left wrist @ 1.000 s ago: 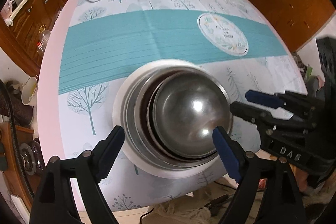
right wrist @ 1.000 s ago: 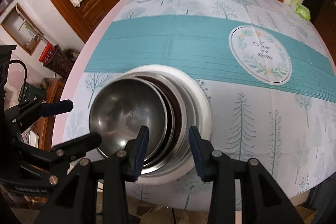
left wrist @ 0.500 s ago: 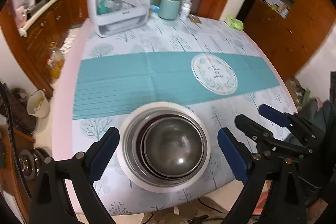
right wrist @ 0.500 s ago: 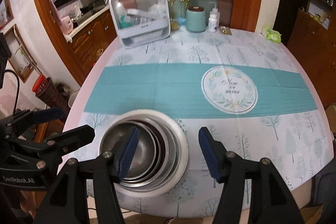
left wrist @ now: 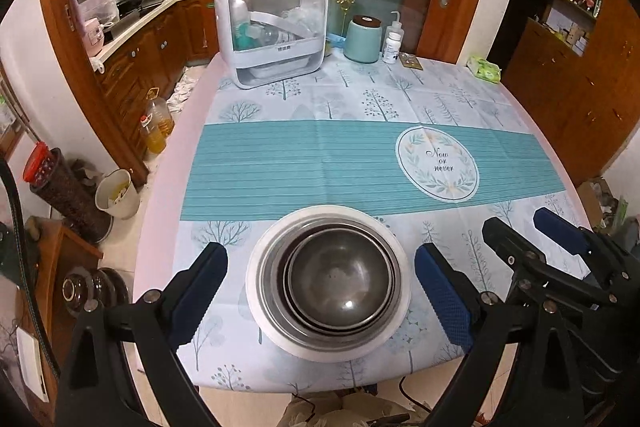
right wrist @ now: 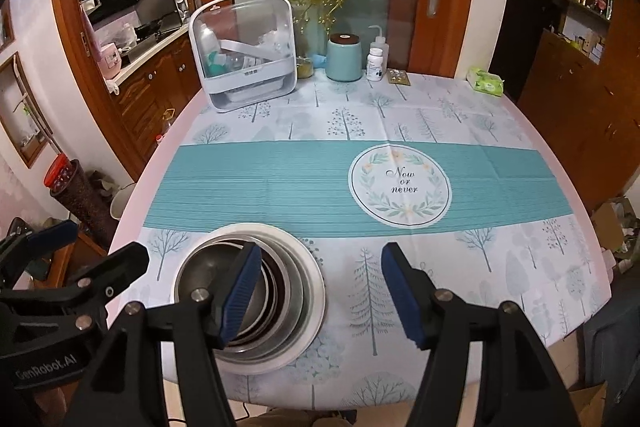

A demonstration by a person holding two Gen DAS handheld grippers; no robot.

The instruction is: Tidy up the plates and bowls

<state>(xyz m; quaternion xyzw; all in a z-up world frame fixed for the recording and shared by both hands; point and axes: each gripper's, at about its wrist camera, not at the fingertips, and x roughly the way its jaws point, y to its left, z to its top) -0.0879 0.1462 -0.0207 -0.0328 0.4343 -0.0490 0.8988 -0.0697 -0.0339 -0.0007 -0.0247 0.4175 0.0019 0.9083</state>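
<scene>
Nested dish stack near front edge of desk, both tools above it, empty.

Round desk (left wrist: 280,163) with teal-striped tree-print cloth, middle and far right wide open; white dish-drying box (left wrist: 272,27), teal canister (left wrist: 363,39) and small white bottle (left wrist: 391,47) sit well apart at far edge. White round plate (left wrist: 394,331) holds nested steel bowls (left wrist: 340,279), stack just inside near edge, little margin there. Left tool (left wrist: 320,291) spread wide, stack dead ahead and below between its pads, not touching, so nearer. Right tool (right wrist: 320,295) opening, nothing gripped; stack lies to its left, behind its left finger (right wrist: 240,291). Stack round, no long axis.
</scene>
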